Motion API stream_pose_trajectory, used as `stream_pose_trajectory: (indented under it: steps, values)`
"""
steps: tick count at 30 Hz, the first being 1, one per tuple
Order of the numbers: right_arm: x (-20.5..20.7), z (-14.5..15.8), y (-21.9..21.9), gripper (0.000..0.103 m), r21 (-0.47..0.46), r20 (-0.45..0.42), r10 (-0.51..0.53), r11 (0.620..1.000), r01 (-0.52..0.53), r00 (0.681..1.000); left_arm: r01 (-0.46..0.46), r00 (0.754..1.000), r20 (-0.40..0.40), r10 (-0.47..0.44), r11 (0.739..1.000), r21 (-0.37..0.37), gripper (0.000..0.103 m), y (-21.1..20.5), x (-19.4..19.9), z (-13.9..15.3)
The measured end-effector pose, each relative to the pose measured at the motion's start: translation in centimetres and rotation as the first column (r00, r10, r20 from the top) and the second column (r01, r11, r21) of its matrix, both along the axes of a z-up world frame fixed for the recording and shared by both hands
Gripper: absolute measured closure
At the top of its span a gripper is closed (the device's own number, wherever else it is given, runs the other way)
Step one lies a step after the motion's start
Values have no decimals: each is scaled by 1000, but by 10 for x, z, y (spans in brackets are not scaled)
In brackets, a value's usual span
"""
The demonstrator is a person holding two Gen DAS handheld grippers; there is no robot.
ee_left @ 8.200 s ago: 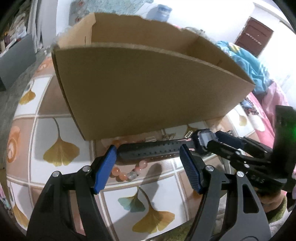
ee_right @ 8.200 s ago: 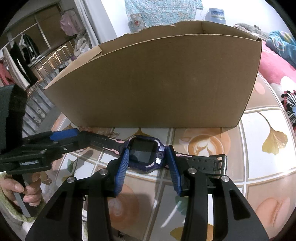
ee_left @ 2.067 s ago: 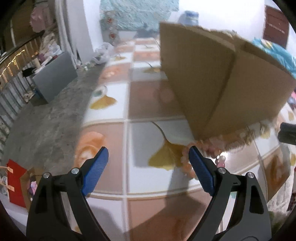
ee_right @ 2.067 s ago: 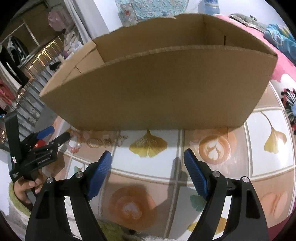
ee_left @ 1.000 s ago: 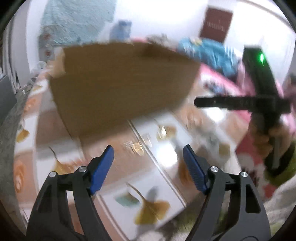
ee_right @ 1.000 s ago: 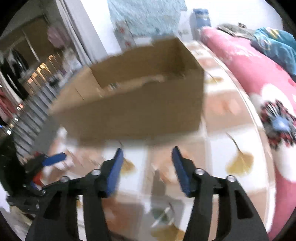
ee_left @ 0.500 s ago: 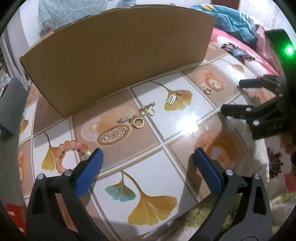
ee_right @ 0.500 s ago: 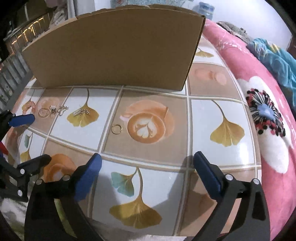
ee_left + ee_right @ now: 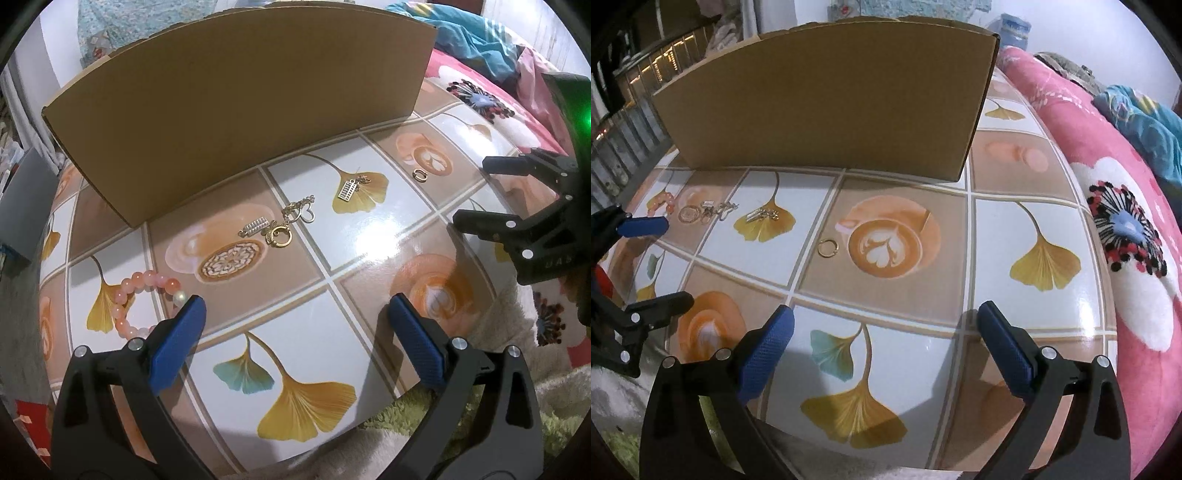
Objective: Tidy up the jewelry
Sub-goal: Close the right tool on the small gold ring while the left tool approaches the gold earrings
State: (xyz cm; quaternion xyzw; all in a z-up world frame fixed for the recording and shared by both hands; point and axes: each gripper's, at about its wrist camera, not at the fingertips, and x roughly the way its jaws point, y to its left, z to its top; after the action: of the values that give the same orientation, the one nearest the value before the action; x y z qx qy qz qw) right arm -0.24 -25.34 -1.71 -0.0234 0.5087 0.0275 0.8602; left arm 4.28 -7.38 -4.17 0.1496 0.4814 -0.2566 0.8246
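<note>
A brown cardboard box [image 9: 236, 85] stands at the back of the tiled table [image 9: 369, 236]; it also shows in the right wrist view [image 9: 827, 96]. In front of it lie a pink bead bracelet [image 9: 136, 295], a cluster of gold and silver charms [image 9: 277, 225], an abacus charm [image 9: 349, 190] and a small gold ring [image 9: 420, 175]. The ring also shows in the right wrist view [image 9: 827, 248]. My left gripper [image 9: 295, 332] is open and empty, near the front edge. My right gripper [image 9: 886, 328] is open and empty, short of the ring.
A pink flowered blanket [image 9: 1126, 229] lies along the table's right side. A green shaggy rug [image 9: 424, 406] is below the front edge. The right gripper shows at the right of the left wrist view [image 9: 524, 206]. A grey box [image 9: 22, 206] stands far left.
Both grippers have drawn back from the box and steadied with jaws wide open. The watch held earlier is out of view. The loose jewelry now lies in plain sight.
</note>
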Motion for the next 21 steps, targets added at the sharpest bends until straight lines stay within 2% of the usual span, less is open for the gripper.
stream_pose_trajectory:
  steps: [4, 7, 11, 12, 14, 15, 19, 21]
  values:
    - [0, 6, -3, 6, 41, 9, -2, 999, 2, 1000, 11, 1000, -12, -11, 1000, 2, 7, 3, 1, 0]
    - [5, 15, -10, 6, 139, 16, -27, 990, 25, 1000, 22, 999, -27, -21, 1000, 5, 7, 5, 2, 0]
    - [11, 23, -14, 7, 269, 40, -28, 963, 16, 999, 38, 999, 14, -37, 997, -62, 8, 11, -1, 13]
    - [12, 24, -14, 11, 296, 49, -22, 955, 7, 999, 44, 999, 31, -42, 995, -86, 9, 12, -1, 17]
    - [14, 24, -11, 18, 308, 56, -11, 951, -7, 998, 53, 998, 49, -48, 991, -122, 19, 12, 2, 24]
    - [15, 24, -9, 23, 304, 58, -5, 953, -13, 998, 50, 998, 50, -44, 991, -126, 29, 10, 4, 25]
    - [14, 24, -2, 37, 280, 62, 11, 960, -28, 998, 35, 999, 40, -31, 992, -124, 52, 8, 15, 23]
    - [15, 22, -1, 45, 268, 60, 11, 963, -26, 998, 34, 999, 31, -30, 993, -116, 57, 7, 19, 21]
